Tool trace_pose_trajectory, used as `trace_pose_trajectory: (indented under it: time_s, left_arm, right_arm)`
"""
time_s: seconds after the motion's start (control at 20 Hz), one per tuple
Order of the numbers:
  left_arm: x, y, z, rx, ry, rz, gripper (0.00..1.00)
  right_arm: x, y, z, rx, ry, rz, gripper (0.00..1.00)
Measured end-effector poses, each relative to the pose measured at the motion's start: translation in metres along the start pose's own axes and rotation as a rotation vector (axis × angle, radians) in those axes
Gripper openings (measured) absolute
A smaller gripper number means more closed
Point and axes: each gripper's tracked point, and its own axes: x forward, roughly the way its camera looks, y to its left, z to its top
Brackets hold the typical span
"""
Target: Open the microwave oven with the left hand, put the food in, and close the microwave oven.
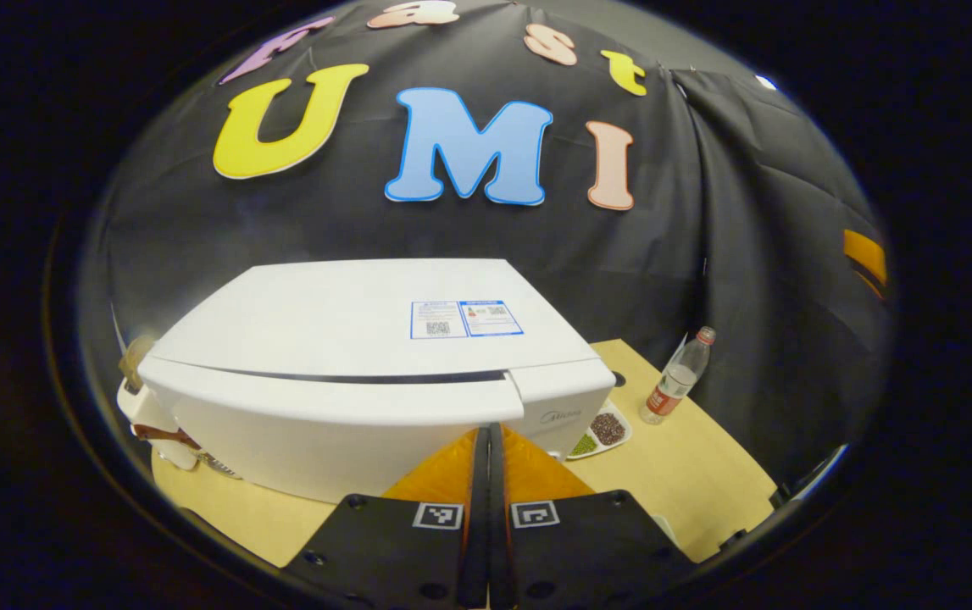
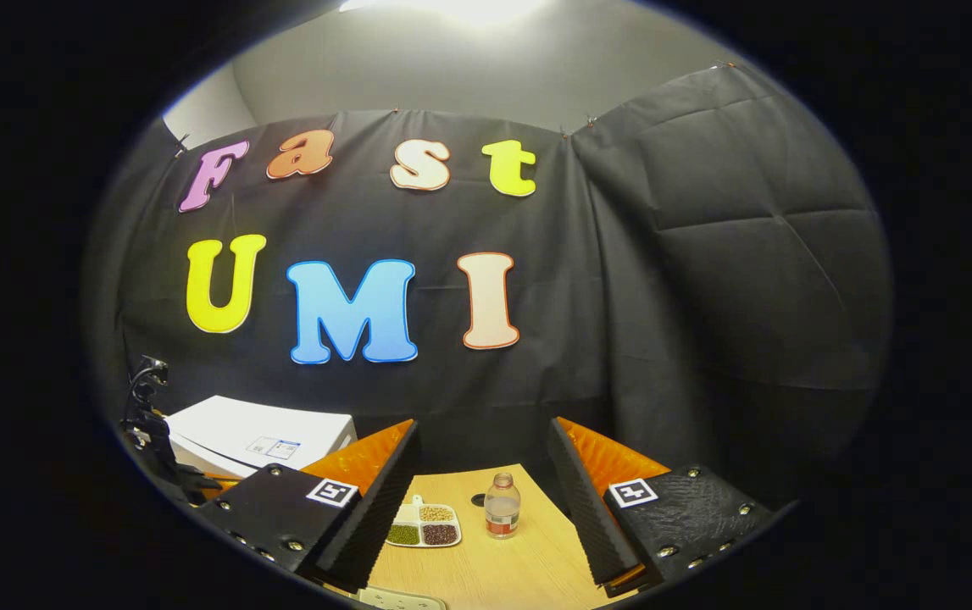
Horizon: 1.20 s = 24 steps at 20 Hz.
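A pale wooden table (image 1: 689,474) stands in a booth closed in by black cloth (image 2: 706,296) on the back and right side, with a plain light wall and a glare of lamp light above the cloth in the right gripper view. On the table sits the microwave oven (image 1: 367,373), a white box with a smooth rounded top that carries a blue and white sticker (image 1: 466,318); its door is closed, a thin dark seam running across the upper front, and a narrower panel takes up the right end of the front. In the right gripper view the microwave oven (image 2: 261,440) lies at the left, partly behind that gripper's own left finger. Just beside the oven's right front corner lies the food tray (image 1: 600,432), a white divided dish with green, dark brown and, in the right gripper view, tan portions (image 2: 424,524). Near it, a little further right, a clear plastic bottle (image 1: 677,377) with a red label and cap stands upright, apart from the tray. At the oven's left edge a white object with a brown strap (image 1: 155,424) is partly seen; what it is cannot be told. The left gripper (image 1: 488,508) has its fingers pressed together with nothing between them, hanging in front of the oven's lower front. The right gripper (image 2: 486,500) is spread wide and holds nothing, the tray and bottle showing on the table between its fingers, well beyond them.
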Motion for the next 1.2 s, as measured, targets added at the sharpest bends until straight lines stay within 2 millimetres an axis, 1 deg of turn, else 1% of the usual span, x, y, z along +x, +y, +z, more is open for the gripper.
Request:
trace_pose_trajectory:
  time_s: [0.15,0.2,0.25,0.3,0.4,0.5,0.6,0.65,0.7,0.8,0.85,0.9,0.95,1.0,1.05,1.1,1.2]
  left_arm:
    - [0.007,0.000,0.003,-0.005,-0.014,0.016,0.07]
    - [0.011,0.009,0.005,-0.001,-0.016,0.063,0.07]
    - [0.011,0.009,-0.001,-0.026,-0.002,0.061,0.07]
    - [0.012,0.010,0.003,-0.031,-0.017,0.059,0.07]
    - [0.010,0.011,0.002,-0.058,-0.015,0.050,0.07]
    - [0.007,0.020,0.004,-0.045,-0.019,0.090,0.07]
    - [-0.005,0.020,0.015,-0.025,-0.050,0.105,0.07]
    - [-0.014,0.022,0.023,-0.010,-0.073,0.113,0.07]
    - [-0.025,0.025,0.033,0.005,-0.102,0.123,0.07]
    - [-0.053,0.028,0.056,-0.003,-0.168,0.130,0.08]
    - [-0.070,0.028,0.070,-0.008,-0.209,0.129,0.12]
    - [-0.086,0.034,0.085,-0.005,-0.250,0.148,0.40]
    - [-0.117,0.037,0.100,0.005,-0.290,0.162,0.68]
    - [-0.135,0.042,0.114,0.013,-0.334,0.180,0.96]
    - [-0.157,0.045,0.131,0.029,-0.379,0.195,0.94]
    - [-0.180,0.047,0.148,0.048,-0.424,0.214,0.96]
    - [-0.223,0.049,0.171,0.065,-0.480,0.230,0.96]
  right_arm:
    - [-0.001,0.002,0.001,0.000,0.002,0.009,0.95]
    - [-0.002,0.003,0.001,-0.003,0.001,0.012,0.95]
    - [-0.002,0.003,0.001,-0.010,0.000,0.013,0.95]
    - [-0.003,0.001,0.002,-0.017,-0.003,0.013,0.92]
    - [-0.004,-0.001,0.004,-0.012,-0.005,0.013,0.92]
    - [-0.005,0.000,0.002,-0.016,-0.001,0.019,0.92]
    - [-0.006,0.005,0.002,-0.018,-0.001,0.036,0.92]
    - [-0.006,0.008,0.003,-0.018,-0.003,0.045,0.92]
    - [-0.005,0.014,0.004,-0.019,-0.006,0.059,0.93]
    - [-0.007,0.026,0.005,-0.020,-0.003,0.083,0.92]
    - [-0.011,0.032,0.006,-0.020,-0.001,0.092,0.92]
    - [-0.015,0.039,0.009,-0.021,-0.003,0.102,0.93]
    - [-0.020,0.045,0.013,-0.022,-0.011,0.109,0.93]
    - [-0.026,0.051,0.017,-0.023,-0.018,0.118,0.93]
    - [-0.031,0.056,0.023,-0.025,-0.025,0.123,0.93]
    - [-0.037,0.060,0.028,-0.023,-0.035,0.124,0.93]
    - [-0.051,0.068,0.044,-0.003,-0.052,0.130,0.93]
